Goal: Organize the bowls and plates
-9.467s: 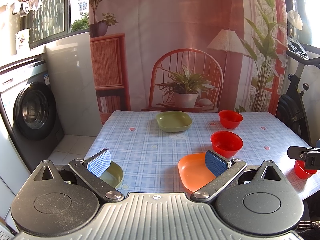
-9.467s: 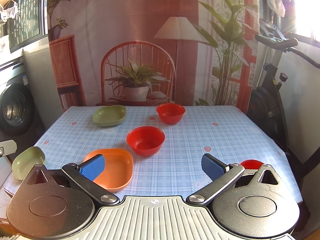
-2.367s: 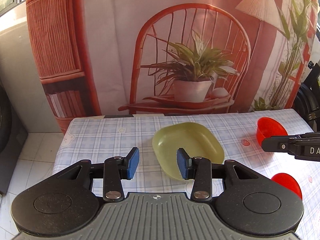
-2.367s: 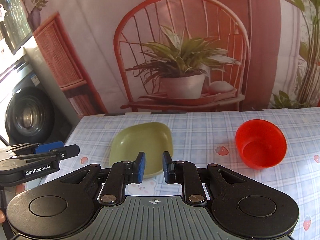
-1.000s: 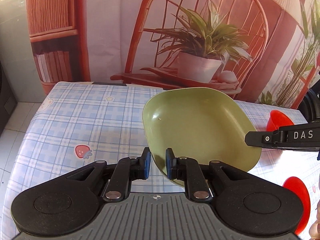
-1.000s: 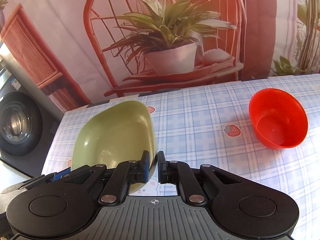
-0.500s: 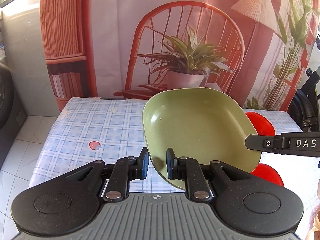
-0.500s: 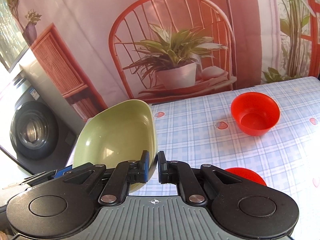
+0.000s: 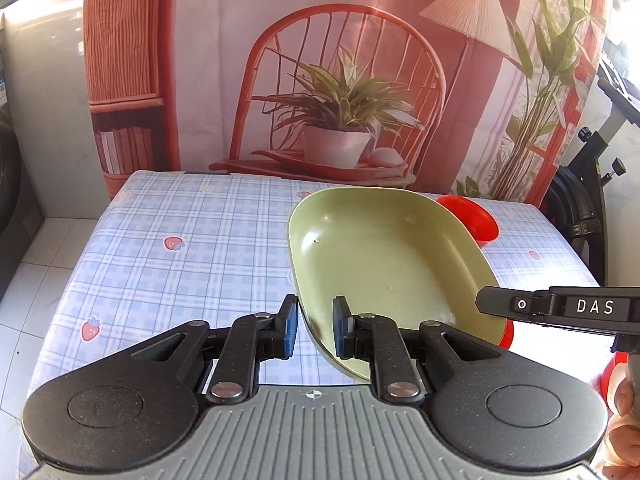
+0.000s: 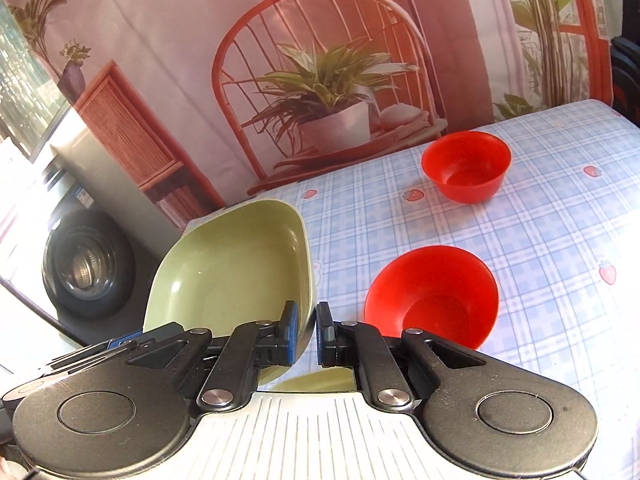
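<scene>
A green plate [image 9: 384, 256] is held in the air above the blue checked table [image 9: 192, 240] by both grippers. My left gripper [image 9: 314, 330] is shut on the plate's near left rim. My right gripper [image 10: 306, 334] is shut on its right rim, and the plate [image 10: 228, 268] tilts up to the left in the right wrist view. The right gripper's fingers [image 9: 560, 306] show at the right of the left wrist view. Two red bowls stand on the table, one near [image 10: 434, 290] and one far [image 10: 466, 166].
The far red bowl [image 9: 470, 216] peeks out behind the plate in the left wrist view. A washing machine [image 10: 86, 268] stands left of the table. An exercise bike [image 9: 588, 184] stands to the right. A printed backdrop hangs behind the table.
Both grippers have pulled the green plate back toward the near side of the table. More tabletop shows ahead, and the near red bowl has come into the right wrist view.
</scene>
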Demonstrator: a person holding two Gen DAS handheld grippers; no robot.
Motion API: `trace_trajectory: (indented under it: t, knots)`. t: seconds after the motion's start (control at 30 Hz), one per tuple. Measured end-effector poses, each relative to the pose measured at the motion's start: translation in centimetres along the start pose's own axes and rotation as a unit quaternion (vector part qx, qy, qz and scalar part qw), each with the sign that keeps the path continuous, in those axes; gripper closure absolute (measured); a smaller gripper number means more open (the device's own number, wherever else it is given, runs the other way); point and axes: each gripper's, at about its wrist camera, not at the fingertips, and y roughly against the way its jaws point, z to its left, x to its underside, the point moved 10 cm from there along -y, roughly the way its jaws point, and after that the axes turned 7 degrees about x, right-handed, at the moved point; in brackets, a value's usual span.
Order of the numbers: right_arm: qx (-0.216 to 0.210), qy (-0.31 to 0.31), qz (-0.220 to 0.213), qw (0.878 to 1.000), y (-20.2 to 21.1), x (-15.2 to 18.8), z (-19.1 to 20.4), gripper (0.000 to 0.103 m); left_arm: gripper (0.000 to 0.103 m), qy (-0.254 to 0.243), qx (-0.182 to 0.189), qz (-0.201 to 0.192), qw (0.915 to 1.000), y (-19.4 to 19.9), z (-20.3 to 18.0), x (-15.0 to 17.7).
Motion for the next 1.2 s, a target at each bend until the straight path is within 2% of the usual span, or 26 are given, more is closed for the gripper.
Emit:
trace_trajectory:
  t: [0.3,0.67,1.2]
  knots:
    - [-0.018,-0.018,0.005,1.0,2.2,3.8,-2.9,0.093,0.085,0.0,0.004,0.023,0.9997,1.1,-1.5,4.4]
    - [-0.003,-0.015,0.025,1.0,3.4,8.4,-5.9,0.093,0.085,0.013,0.025,0.044,0.9986,1.5,-3.4,9.1]
    - [0.019,0.01,0.025,0.999,2.0,9.8,-6.3,0.093,0.085,0.038,0.03,0.082,0.9954,-0.2,-2.3,11.8]
